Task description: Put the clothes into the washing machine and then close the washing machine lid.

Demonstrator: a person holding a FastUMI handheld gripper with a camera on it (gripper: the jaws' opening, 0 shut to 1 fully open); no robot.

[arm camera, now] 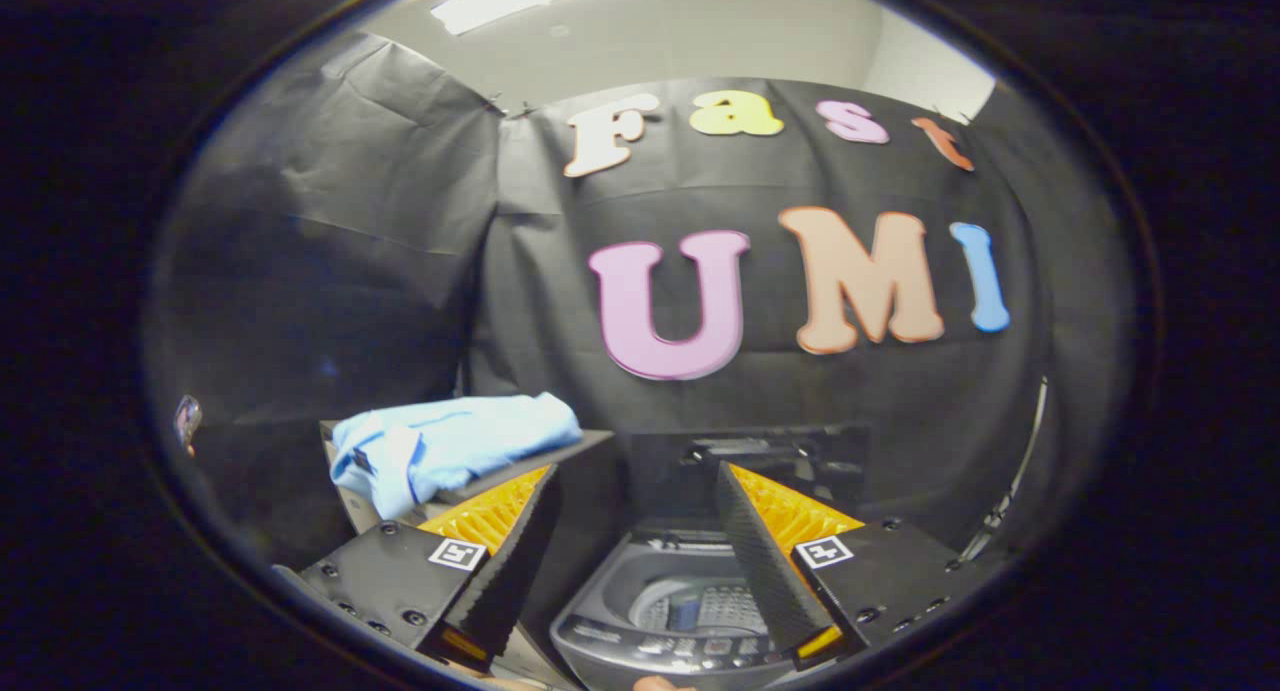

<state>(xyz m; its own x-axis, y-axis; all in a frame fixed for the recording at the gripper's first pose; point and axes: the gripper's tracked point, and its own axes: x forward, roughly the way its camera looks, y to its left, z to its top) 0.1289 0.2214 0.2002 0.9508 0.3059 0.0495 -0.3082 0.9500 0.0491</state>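
A folded light-blue garment (450,446) lies on a dark raised surface (590,439) beyond my left finger. The grey top-loading washing machine (610,626) stands below and between my fingers, its tub (700,603) exposed and its dark lid (770,456) raised behind it. Something blue shows inside the tub. My gripper (635,491) hovers above the machine, open, with nothing between its fingers. The garment is to the left of the gap, apart from both fingers.
Black cloth walls close the booth behind and to the left. A white cable or rod (1020,471) runs down the right side. A small part of a hand (660,684) shows at the machine's front edge.
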